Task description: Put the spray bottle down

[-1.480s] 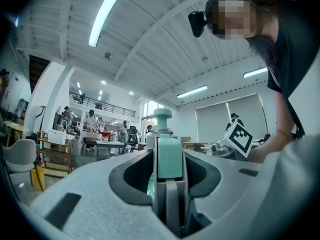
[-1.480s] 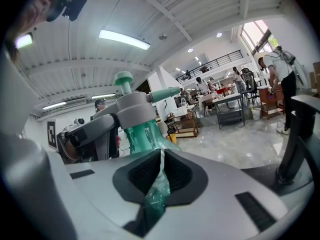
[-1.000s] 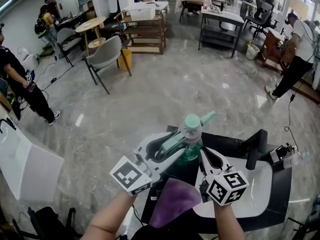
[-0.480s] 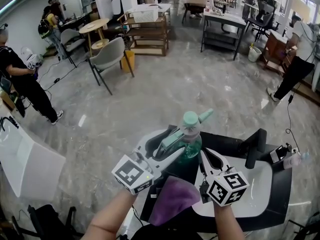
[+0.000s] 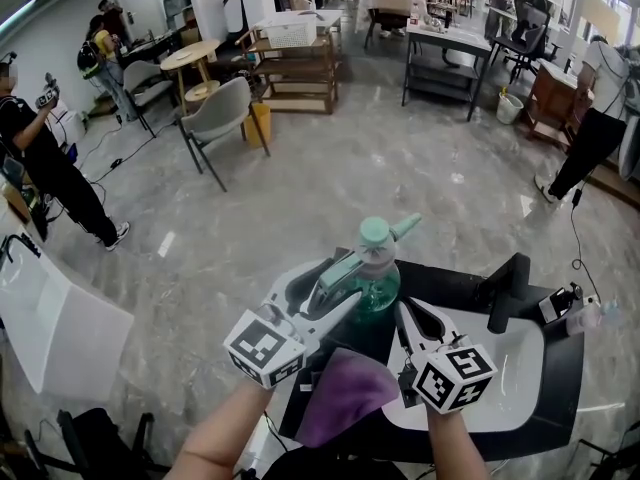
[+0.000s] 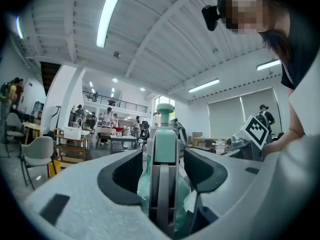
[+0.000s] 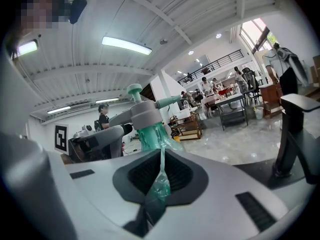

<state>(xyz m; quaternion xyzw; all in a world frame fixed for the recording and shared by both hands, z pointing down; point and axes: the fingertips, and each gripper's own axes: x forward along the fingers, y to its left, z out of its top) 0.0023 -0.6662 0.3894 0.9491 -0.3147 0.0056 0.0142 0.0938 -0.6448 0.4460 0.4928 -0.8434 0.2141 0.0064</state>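
**A:** Where is the spray bottle [image 5: 377, 280] sitting at this moment?

**B:** It is standing upright between the two grippers, over the far left corner of the black table [image 5: 455, 290]. Its pale green nozzle is pointing away and to the right in the head view. The grippers are hiding its base, so I cannot tell whether it is touching the table.

**A:** What is the left gripper [image 5: 336, 280] doing?

**B:** Its fingers [image 6: 118, 176] have just been opening and are now standing wide apart. The bottle's trigger [image 6: 161, 184] and neck are rising between them with a gap on each side, so they are pressing on nothing.

**A:** And the right gripper [image 5: 403, 318]?

**B:** Its fingers [image 7: 136, 176] are closing on the bottle's green body low down. The right gripper view is showing the thin plastic being pinched into a narrow crease between them, so this gripper is the one holding the bottle.

**A:** What is lying around it?

**B:** A purple cloth [image 5: 345, 396] is lying just on the near side of the grippers, between the person's forearms. A white basin [image 5: 522, 368] is sitting in the table to the right. A black faucet [image 5: 505, 298] is standing at its far edge, well apart from the bottle.
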